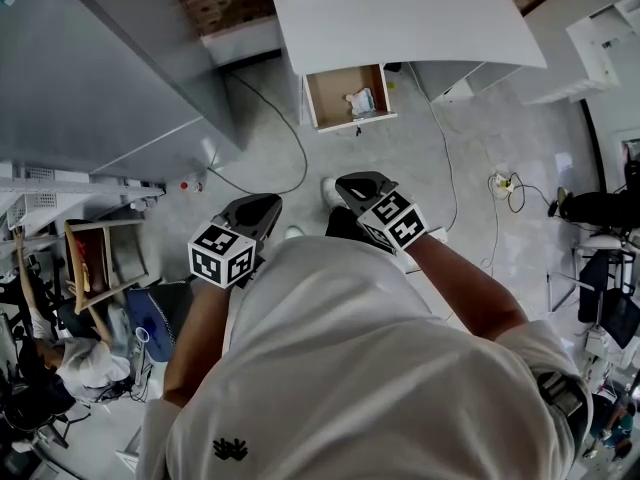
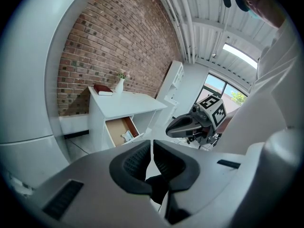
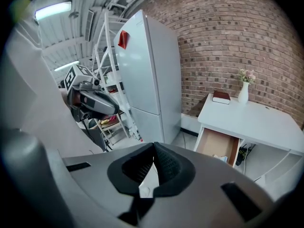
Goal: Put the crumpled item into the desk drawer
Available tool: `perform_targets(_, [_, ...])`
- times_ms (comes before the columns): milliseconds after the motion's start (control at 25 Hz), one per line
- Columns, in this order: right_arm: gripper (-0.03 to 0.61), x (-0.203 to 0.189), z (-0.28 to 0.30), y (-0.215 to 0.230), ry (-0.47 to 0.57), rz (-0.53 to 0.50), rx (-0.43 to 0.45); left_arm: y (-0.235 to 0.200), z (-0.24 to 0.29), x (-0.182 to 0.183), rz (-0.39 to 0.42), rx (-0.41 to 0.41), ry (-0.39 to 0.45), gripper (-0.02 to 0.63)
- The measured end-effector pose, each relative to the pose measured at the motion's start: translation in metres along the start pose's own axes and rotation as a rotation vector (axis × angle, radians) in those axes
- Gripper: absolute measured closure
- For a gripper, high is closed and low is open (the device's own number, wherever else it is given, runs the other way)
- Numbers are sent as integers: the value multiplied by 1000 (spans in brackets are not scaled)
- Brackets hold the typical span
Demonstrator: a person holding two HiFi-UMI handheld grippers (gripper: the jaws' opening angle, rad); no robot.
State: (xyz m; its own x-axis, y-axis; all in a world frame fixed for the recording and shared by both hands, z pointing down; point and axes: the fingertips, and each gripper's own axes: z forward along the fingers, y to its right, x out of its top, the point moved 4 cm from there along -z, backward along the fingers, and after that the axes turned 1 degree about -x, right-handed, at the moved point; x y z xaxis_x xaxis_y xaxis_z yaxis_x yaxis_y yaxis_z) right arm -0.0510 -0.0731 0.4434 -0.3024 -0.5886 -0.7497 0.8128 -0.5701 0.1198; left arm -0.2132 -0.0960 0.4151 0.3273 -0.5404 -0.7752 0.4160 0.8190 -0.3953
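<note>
Crumpled item [image 1: 361,101] sits in the open drawer [image 1: 330,93]; my left hand-held gripper [image 1: 262,208] and right hand-held gripper [image 1: 355,186], both closed empty, should shut it squarely.

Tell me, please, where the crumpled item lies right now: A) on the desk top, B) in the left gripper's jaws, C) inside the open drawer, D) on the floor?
C: the crumpled item sits inside the open drawer of the desk.

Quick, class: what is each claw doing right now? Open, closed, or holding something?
Left claw: closed, holding nothing.
Right claw: closed, holding nothing.
</note>
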Motion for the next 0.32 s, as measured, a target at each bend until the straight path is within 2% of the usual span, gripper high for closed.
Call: perform_targets(320, [549, 24, 11, 57, 1, -1, 33, -21, 40, 41, -3, 13, -14, 578])
